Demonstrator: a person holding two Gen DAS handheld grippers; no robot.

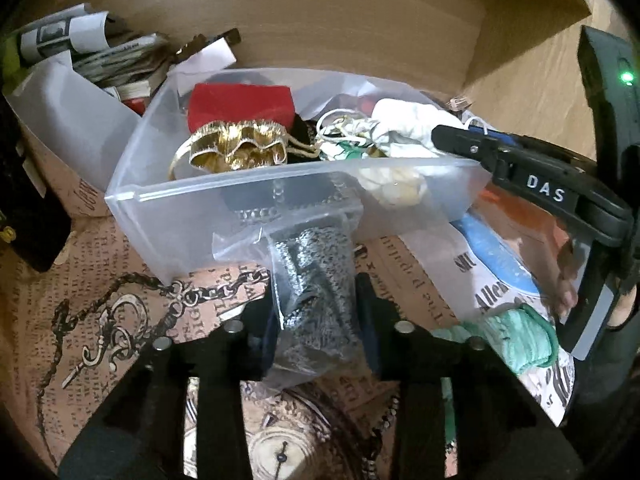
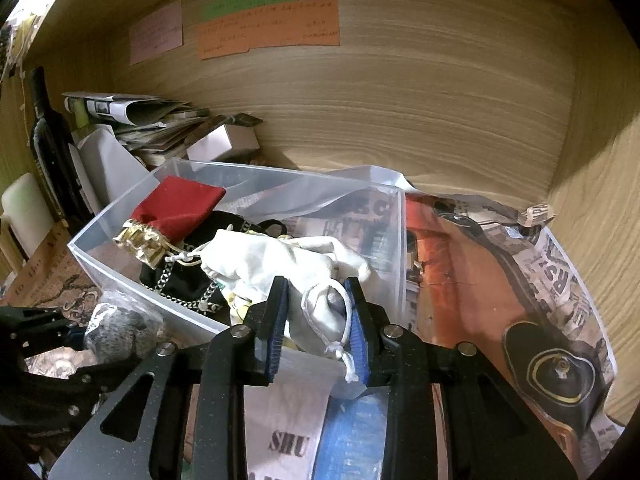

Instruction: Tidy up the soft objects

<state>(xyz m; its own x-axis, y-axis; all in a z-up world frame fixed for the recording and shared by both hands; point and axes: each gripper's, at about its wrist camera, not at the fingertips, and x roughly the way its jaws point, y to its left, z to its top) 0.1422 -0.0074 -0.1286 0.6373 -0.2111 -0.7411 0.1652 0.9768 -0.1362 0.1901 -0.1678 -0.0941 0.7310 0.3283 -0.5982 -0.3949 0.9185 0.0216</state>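
Observation:
A clear plastic bin (image 1: 168,208) (image 2: 120,272) holds a red velvet pouch with gold trim (image 1: 240,104) (image 2: 180,204), a black chain bag (image 2: 180,280) and white cloth pouches (image 2: 272,256). My left gripper (image 1: 316,316) is shut on a clear plastic bag of grey knit fabric (image 1: 316,280), just in front of the bin's near wall; the bag also shows in the right wrist view (image 2: 120,328). My right gripper (image 2: 320,328) is shut on a small white drawstring pouch (image 2: 320,316) over the bin's near corner, and it also shows in the left wrist view (image 1: 456,140).
The shelf floor is lined with printed newspaper-style paper (image 1: 100,300) (image 2: 500,280). A green cloth (image 1: 516,336) lies right of the left gripper. Stacked papers and boxes (image 2: 152,120) and a dark bottle (image 2: 48,140) stand at the back left. Wooden walls (image 2: 400,100) close the back and right.

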